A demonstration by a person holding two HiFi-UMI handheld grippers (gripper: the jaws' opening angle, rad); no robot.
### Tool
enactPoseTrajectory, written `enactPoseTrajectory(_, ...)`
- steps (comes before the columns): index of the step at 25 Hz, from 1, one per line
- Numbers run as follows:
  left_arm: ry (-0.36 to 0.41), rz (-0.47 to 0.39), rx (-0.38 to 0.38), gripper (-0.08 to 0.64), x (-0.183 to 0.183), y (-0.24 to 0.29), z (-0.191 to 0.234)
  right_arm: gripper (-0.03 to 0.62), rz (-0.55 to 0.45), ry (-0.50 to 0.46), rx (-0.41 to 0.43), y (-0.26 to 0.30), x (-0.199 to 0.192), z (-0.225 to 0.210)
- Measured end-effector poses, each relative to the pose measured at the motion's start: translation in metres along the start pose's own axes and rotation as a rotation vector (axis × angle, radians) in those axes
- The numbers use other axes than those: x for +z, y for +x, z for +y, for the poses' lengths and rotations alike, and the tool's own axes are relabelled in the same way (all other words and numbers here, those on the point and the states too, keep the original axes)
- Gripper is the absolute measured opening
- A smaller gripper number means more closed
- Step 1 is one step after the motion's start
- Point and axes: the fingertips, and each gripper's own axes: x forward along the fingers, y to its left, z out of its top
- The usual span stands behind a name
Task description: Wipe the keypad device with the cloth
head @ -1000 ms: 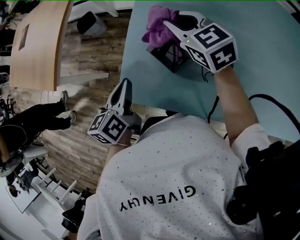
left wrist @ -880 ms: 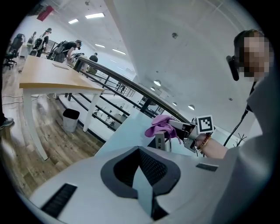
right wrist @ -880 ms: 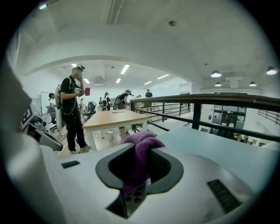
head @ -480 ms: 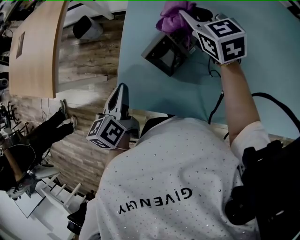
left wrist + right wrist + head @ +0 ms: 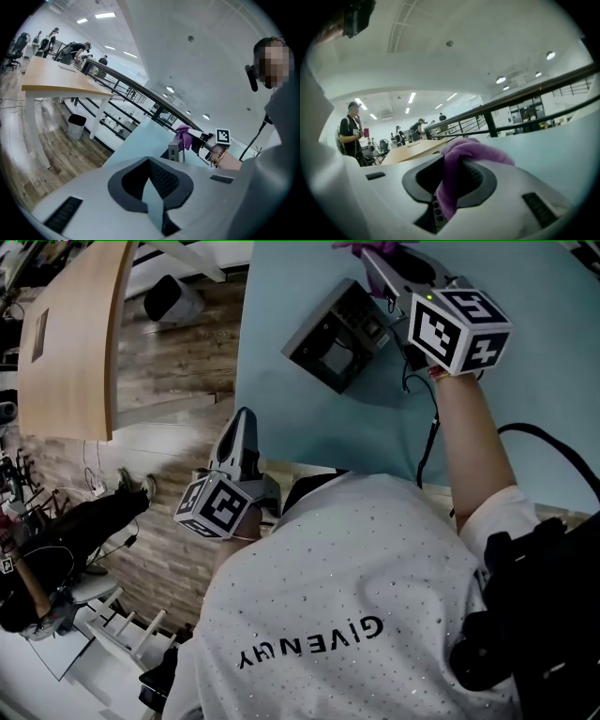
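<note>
**Cloth pinched at the keypad's far corner**

Pale blue-green table fills the upper right of the head view, with wood-plank floor to its left. A long wooden desk and a dark bin stand out on that floor.

The keypad device sits on the table close to its left edge. It is a dark box with a grey frame, turned at an angle, with its screen and buttons facing up. From the left gripper view it stands raised off the surface.

The right gripper reaches over the device's far right corner, and its marker cube is just right of the box. Its jaws are closed on the purple cloth, which bulges above them and hangs down between them. In the head view only a scrap of the cloth shows, at the top edge. In the left gripper view the cloth rests against the device's upper end. A black cable runs down along the right forearm.

The left gripper hangs off the table's near left corner, over the floor and well apart from the device. Its jaws are together, with nothing between them. It points toward the table edge.

A person's white shirt with dark lettering fills the lower part of the head view. In the right gripper view a standing person in dark clothes is seen far off, beside other desks.
</note>
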Motion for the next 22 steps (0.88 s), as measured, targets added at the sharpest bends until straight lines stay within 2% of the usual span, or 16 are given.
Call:
enactPoseTrajectory(4, 0.0, -0.002, 0.002, 0.0, -0.001, -0.002, 0.004, 0.069, 0.051, 0.21, 0.131, 0.0, -0.03, 0.019)
enactPoseTrajectory(6, -0.003, -0.001, 0.002, 0.0, -0.004, -0.003, 0.006, 0.07, 0.058, 0.27, 0.15, -0.004, -0.039, 0.02)
enactPoseTrajectory(15, -0.009, 0.004, -0.013, 0.0, -0.007, -0.007, 0.011, 0.071, 0.182, 0.331, 0.104, -0.023, -0.085, 0.005)
enactPoseTrajectory(22, -0.023, -0.003, -0.013, 0.0, -0.01, -0.015, 0.014, 0.071, 0.267, 0.317, 0.032, -0.046, -0.113, -0.002)
